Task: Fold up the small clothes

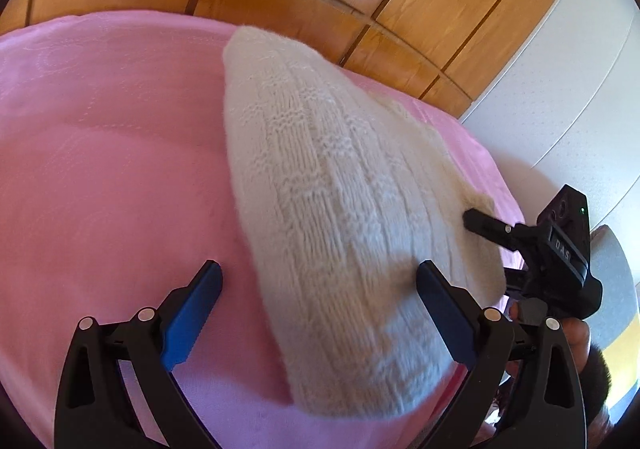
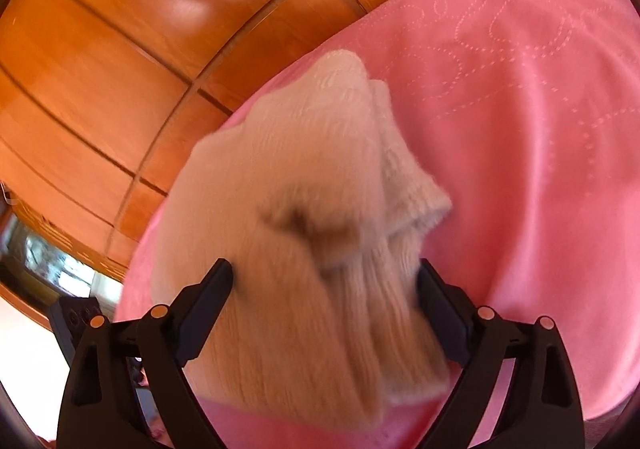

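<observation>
Cream knit [image 1: 340,189] on pink cover [image 1: 100,169], doubled lengthwise; fold seemingly unfinished. My left gripper [image 1: 320,309] spread, straddling near end. My right gripper [image 2: 326,303] spread around bunched edge.

Open pink bedspread [image 1: 100,153] left of knit [image 1: 340,189]

Left hand-held gripper [image 1: 318,283]: jaws spread wide, blue pads [image 1: 192,317] angled outward. Right hand-held gripper [image 2: 326,283]: jaws likewise apart, black fingers [image 2: 208,299] splayed. From the left wrist view, right hand-held gripper reaching in from the right edge, fingertip forward.
</observation>
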